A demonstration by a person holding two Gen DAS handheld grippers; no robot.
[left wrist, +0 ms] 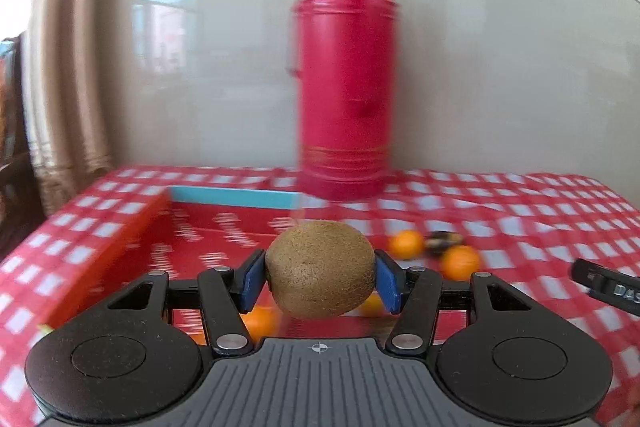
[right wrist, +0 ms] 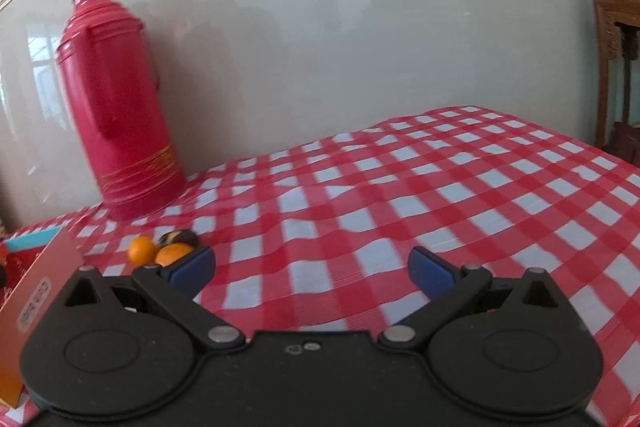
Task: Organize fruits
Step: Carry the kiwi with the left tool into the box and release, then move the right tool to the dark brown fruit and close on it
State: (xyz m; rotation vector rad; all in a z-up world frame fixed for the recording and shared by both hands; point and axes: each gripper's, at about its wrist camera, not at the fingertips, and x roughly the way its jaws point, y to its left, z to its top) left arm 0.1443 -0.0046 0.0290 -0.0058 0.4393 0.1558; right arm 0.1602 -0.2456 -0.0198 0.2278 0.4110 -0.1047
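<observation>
My left gripper (left wrist: 320,277) is shut on a brown kiwi (left wrist: 320,269) and holds it above the near end of a shallow red box (left wrist: 224,231) with a blue far wall. Small oranges (left wrist: 260,321) lie in the box under the kiwi. Two more oranges (left wrist: 406,243) (left wrist: 460,262) and a dark fruit (left wrist: 442,239) lie on the cloth to the right of the box. My right gripper (right wrist: 312,267) is open and empty over the checked cloth. The same oranges (right wrist: 141,249) (right wrist: 172,253) and dark fruit (right wrist: 180,237) show at its left finger.
A tall red thermos (left wrist: 346,75) stands at the back against the wall, behind the box; it also shows in the right wrist view (right wrist: 116,107). The red-and-white checked tablecloth (right wrist: 400,195) covers the table. The box's orange wall (right wrist: 36,299) is at the left.
</observation>
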